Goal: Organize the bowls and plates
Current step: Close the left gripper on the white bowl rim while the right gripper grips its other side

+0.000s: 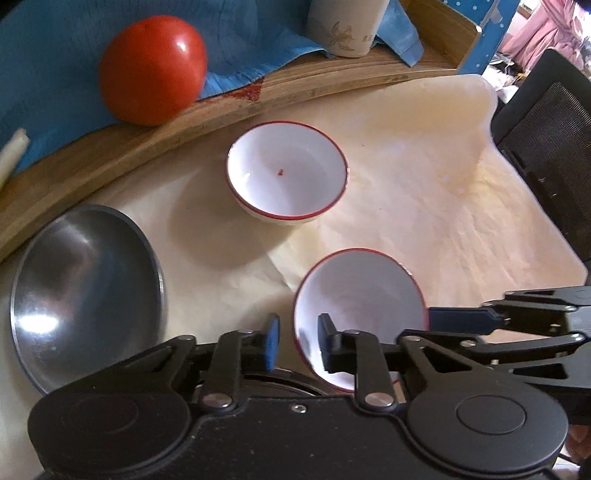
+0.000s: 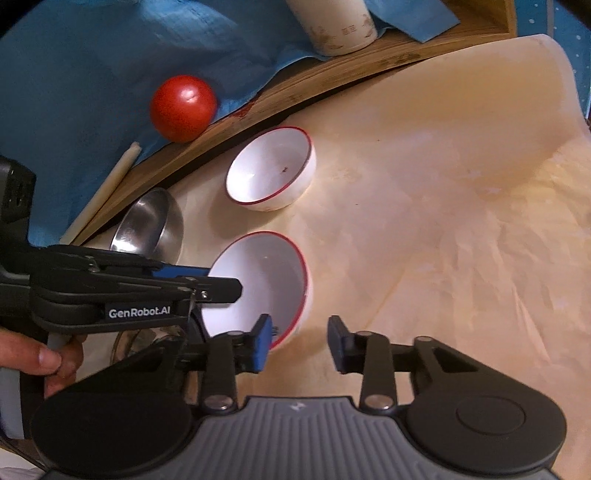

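Near bowl [image 1: 354, 295] straddled by left tongs [image 1: 297, 343], steel bowl [image 1: 85, 295] beside, tomato [image 1: 153, 70] behind

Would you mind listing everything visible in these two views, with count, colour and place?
White bowls: two, red-rimmed; far bowl near the wooden edge, near bowl tilted at both grippers.
Steel bowl: one, silver, left on the paper.
Tomato: one, red, on the blue cloth.
Blue cloth: one, over the wooden board.
Wooden board: one, brown, behind the bowls.
Cup: one, cream with print, on the board.
Stick: one, pale, on the cloth.
Paper sheet: one, cream, under the bowls.
Chair: one, black mesh, right.
Left gripper: black, blue pads, astride the near bowl's rim.
Right gripper: black, open.
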